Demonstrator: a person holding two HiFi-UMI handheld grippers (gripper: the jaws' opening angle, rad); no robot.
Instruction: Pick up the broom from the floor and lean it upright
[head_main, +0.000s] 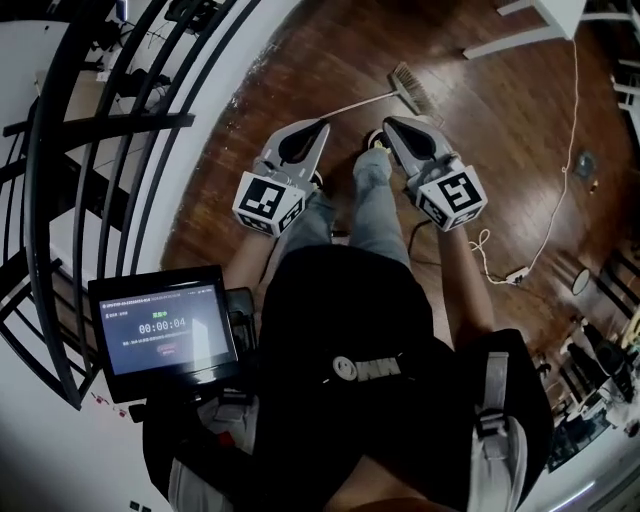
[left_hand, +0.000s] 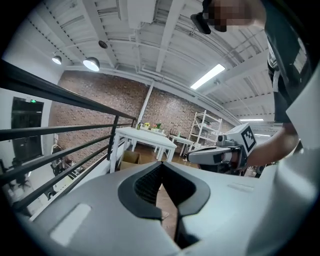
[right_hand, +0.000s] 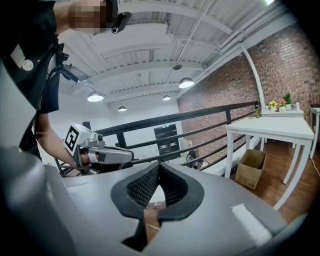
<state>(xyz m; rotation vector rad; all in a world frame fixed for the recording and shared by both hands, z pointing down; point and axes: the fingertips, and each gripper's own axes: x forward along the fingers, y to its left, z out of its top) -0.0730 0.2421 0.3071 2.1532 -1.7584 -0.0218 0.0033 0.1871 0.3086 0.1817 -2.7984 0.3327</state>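
Brown floor (head_main: 300, 60): broom (head_main: 411, 90) beyond the pressed-together left gripper (head_main: 322, 126) and right gripper (head_main: 388, 123), railing (head_main: 90, 150) alongside.

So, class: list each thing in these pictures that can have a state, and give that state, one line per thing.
broom: lying flat on the wooden floor, not held.
left gripper: shut, nothing between its jaws.
right gripper: shut, nothing between its jaws.
tablet: switched on, timer showing.
cardboard box: top flaps open.
ceiling lamp: lit.
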